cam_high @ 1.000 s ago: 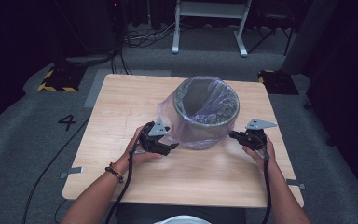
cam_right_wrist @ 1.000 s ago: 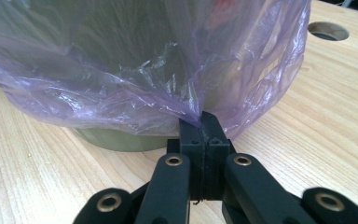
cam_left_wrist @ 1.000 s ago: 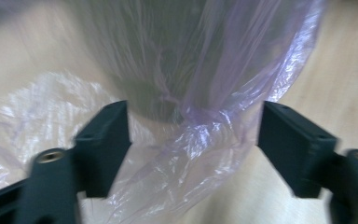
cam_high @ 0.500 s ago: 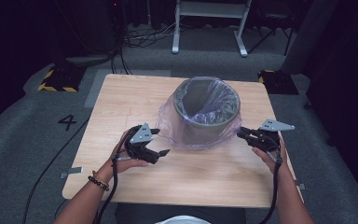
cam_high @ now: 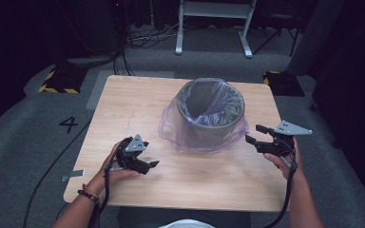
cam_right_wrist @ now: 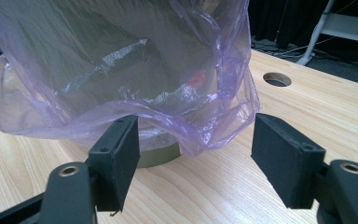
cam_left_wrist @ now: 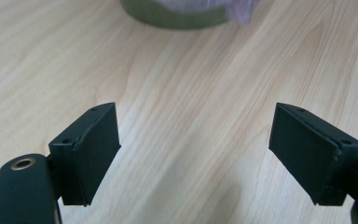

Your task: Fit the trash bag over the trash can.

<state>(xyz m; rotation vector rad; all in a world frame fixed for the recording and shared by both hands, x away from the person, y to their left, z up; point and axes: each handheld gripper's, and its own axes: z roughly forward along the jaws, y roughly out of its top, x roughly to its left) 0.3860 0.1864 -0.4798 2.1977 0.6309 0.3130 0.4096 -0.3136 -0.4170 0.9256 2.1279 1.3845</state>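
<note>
Right claw [cam_high: 255,134] has just been opening and stands released with nothing between its jaws, like the left claw [cam_high: 151,165]. The bin [cam_high: 211,114], wearing a purple bag [cam_right_wrist: 121,70], stands toward the surface's [cam_high: 138,102] far right. The loose skirt could snag a jaw and slip off the rim; the bin's inside stays hidden.

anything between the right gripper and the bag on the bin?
Nothing visible. The right gripper, jaws just opened and empty, faces the purple bag draped over the bin across bare table.
</note>
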